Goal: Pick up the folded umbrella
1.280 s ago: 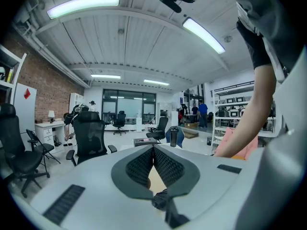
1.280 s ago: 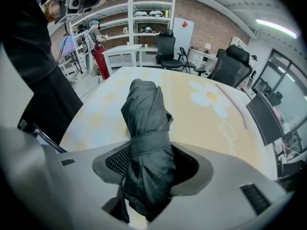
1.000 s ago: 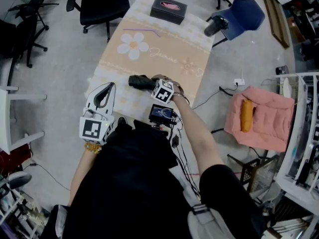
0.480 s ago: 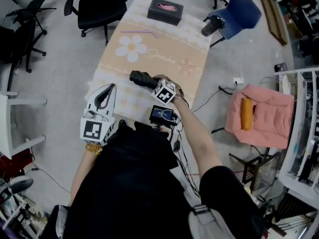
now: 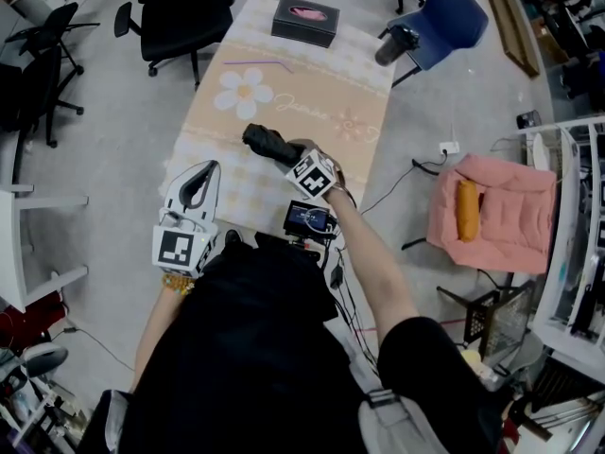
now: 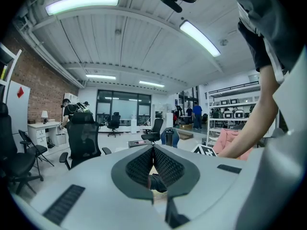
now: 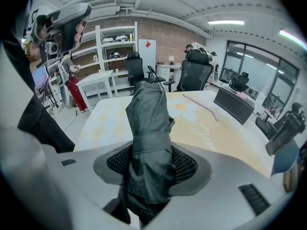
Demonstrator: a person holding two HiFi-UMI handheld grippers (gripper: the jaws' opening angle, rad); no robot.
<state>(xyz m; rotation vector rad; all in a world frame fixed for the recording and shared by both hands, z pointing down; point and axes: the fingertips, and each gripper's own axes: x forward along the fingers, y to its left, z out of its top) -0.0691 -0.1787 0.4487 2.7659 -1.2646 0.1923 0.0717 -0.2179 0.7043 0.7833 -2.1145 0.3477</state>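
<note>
The right claw (image 5: pixel 289 155) is clamped on the umbrella (image 5: pixel 267 143). Its two jaws have just been closing a little, and the umbrella is between them. In the right gripper view the black pads press on both sides of the umbrella (image 7: pixel 149 128), near its strap. The umbrella is dark, folded up and wrapped tight. Its far end sticks out past the claw and points up and away over the table (image 5: pixel 317 97). That end is up in the air, not lying flat.

The left claw (image 5: pixel 198 180) is at the near left corner of the table, well apart from the umbrella. In the left gripper view its jaws are together at the tips, and nothing is held in them (image 6: pixel 153 148).

The table has a tan cloth with a big white flower (image 5: pixel 244 91) on it. A thin purple stick (image 5: pixel 269 62) lies past the flower. A black box (image 5: pixel 304 21) with a pink top sits at the far end of the table. A blue chair (image 5: pixel 452 25) stands on the floor past the far right corner. A pink cushion (image 5: pixel 496 225) with an orange thing (image 5: pixel 466 211) on it is on the right, well away from the table.
</note>
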